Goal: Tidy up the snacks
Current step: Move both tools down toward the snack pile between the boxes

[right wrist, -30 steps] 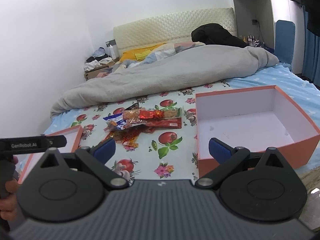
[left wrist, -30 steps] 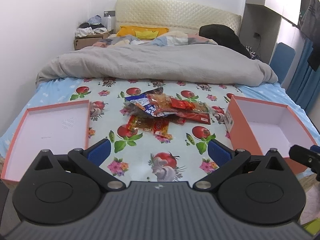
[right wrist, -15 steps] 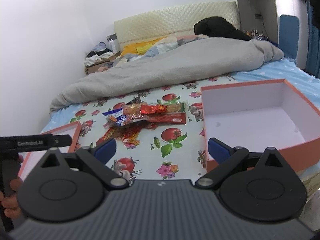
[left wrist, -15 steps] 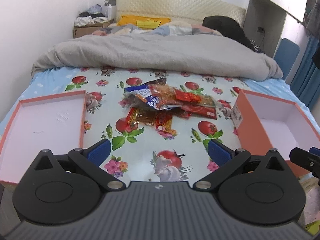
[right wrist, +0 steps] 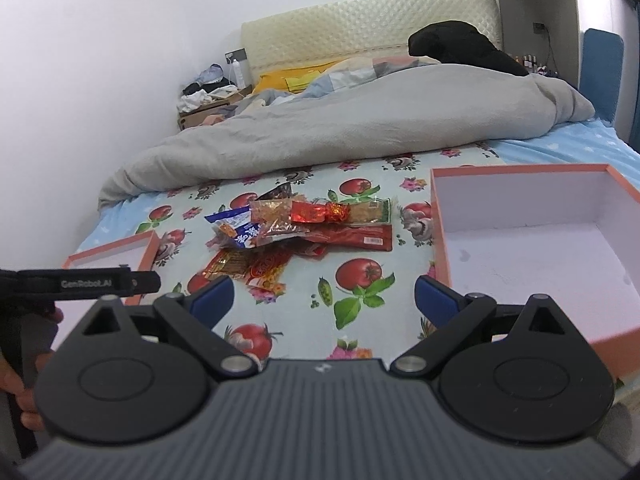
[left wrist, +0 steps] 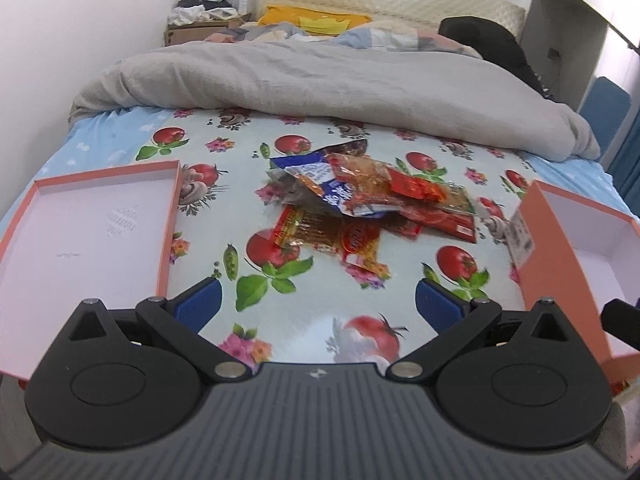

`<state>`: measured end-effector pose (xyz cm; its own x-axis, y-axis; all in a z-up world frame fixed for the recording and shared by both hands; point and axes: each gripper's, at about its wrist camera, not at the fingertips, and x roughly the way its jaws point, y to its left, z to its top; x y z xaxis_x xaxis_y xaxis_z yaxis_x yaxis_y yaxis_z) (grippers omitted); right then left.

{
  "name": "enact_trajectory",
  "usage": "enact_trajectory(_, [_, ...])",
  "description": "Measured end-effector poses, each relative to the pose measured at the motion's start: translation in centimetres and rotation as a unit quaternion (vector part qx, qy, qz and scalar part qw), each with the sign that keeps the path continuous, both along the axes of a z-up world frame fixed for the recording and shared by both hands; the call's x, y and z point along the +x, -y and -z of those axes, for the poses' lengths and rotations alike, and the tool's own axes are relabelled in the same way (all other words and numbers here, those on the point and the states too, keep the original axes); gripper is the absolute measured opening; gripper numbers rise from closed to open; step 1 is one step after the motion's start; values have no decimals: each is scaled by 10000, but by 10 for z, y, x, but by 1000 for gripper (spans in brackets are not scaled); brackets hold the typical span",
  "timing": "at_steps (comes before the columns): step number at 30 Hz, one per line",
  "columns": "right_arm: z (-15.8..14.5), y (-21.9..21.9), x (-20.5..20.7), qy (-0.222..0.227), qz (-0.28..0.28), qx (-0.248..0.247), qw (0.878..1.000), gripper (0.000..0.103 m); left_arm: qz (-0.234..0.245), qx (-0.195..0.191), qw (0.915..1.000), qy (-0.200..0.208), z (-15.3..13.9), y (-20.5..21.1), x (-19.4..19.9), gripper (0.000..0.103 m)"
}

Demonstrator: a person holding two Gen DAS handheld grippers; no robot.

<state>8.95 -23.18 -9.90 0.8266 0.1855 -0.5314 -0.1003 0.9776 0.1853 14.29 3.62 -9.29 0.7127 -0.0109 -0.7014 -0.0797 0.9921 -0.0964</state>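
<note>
left gripper (left wrist: 318,306) level above cloth (left wrist: 320,332), jaws apart | right gripper (right wrist: 324,300) likewise, empty | ahead: one snack pile (left wrist: 368,208) | two boxes: lid (left wrist: 88,224) left, box (right wrist: 540,240) right

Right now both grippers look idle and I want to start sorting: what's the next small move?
Probably ease the left gripper forward toward the snack pile. Its jaws are open and empty, the pile lies straight ahead, and the box beside it holds nothing yet.
</note>
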Motion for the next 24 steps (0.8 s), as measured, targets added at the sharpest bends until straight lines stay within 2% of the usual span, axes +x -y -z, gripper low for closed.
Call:
enact_trajectory(16, [25,-19,96,-297,-26,134,9995,98,-95,6,9996,-273,39,-9,88,103])
enact_trajectory(20, [38,-22,126,-488,-45,174,9986,80,-34,-103,9996,-249,54,-8,105,103])
enact_trajectory(24, [49,-30,155,-496,-23,111,9987,79,13,-317,9992,-225,70,-10,125,103])
